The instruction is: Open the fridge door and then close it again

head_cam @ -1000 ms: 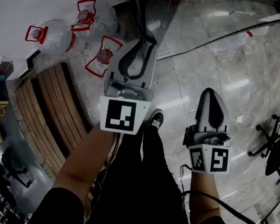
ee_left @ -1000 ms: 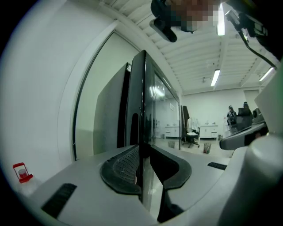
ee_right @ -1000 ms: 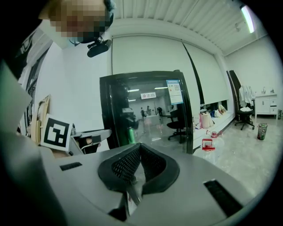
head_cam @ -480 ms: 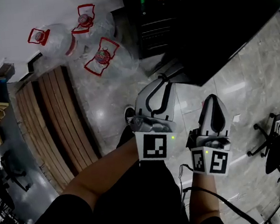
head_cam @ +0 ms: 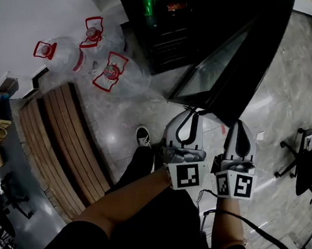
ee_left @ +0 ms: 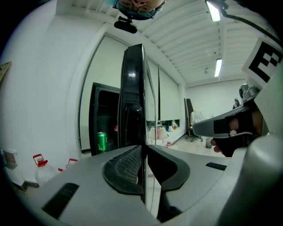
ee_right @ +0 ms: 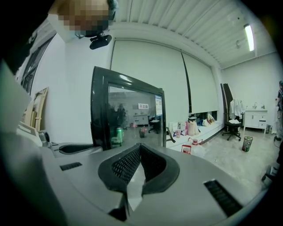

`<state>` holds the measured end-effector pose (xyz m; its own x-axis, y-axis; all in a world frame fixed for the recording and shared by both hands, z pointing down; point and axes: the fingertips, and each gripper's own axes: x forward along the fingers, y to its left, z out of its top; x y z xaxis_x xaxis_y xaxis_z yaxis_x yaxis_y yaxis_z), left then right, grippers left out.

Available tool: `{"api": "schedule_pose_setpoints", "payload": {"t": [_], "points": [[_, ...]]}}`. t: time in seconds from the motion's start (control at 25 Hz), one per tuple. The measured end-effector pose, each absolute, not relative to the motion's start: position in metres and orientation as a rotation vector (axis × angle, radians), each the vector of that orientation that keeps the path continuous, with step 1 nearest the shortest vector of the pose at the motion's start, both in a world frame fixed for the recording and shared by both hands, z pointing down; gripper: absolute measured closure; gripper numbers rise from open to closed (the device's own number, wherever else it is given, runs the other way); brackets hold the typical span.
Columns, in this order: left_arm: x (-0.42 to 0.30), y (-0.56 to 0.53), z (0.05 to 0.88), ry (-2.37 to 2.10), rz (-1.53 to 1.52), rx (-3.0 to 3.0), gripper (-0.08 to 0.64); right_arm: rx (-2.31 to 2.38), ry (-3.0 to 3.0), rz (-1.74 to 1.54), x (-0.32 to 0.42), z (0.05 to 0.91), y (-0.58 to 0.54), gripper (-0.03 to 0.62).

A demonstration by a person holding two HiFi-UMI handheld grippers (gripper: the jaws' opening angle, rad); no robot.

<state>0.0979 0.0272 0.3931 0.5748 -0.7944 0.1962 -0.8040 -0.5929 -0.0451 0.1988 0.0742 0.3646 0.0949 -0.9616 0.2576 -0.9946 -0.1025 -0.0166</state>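
Note:
The black fridge (head_cam: 188,15) stands at the top of the head view, a green can (head_cam: 147,2) on its shelf. Its glass door (head_cam: 222,68) hangs swung out toward me. My left gripper (head_cam: 191,114) is at the door's free edge. In the left gripper view the door (ee_left: 132,97) runs edge-on between the pads. Those jaws have just been closing, and my left gripper (ee_left: 143,152) now stands shut on that edge. My right gripper (head_cam: 239,123) hovers just right of it, shut and empty. In the right gripper view, my right gripper (ee_right: 140,148) points at the glass door (ee_right: 132,114).
Three big water bottles (head_cam: 110,70) with red handles lie on the floor left of the fridge. A slatted wooden bench (head_cam: 62,144) runs along the left. An office chair (head_cam: 304,159) stands at the right. The person's shoe (head_cam: 142,136) is on the marble floor below the door.
The fridge door has swung open toward me. My left gripper came back and to the right with it, ending beside the right gripper, which shifted only a little.

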Motion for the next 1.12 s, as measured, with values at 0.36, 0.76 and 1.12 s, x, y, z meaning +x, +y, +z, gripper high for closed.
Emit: {"api": "schedule_pose_setpoints", "payload": {"t": [0.36,0.76,1.12], "points": [[0.108,0.036,0.388,-1.386,0.292,2.758,0.515,2.203,-1.973,0.317,0.21,0.36,0.074,0.577],[0.094,0.017,0.389,-1.292,0.278,2.825,0.518,2.144,-2.054,0.314,0.193,0.368,0.044,0.577],[0.061,-0.028,0.392,-1.321,0.246,2.813,0.517,2.076,-2.135,0.301,0.166,0.372,0.012,0.577]]}}
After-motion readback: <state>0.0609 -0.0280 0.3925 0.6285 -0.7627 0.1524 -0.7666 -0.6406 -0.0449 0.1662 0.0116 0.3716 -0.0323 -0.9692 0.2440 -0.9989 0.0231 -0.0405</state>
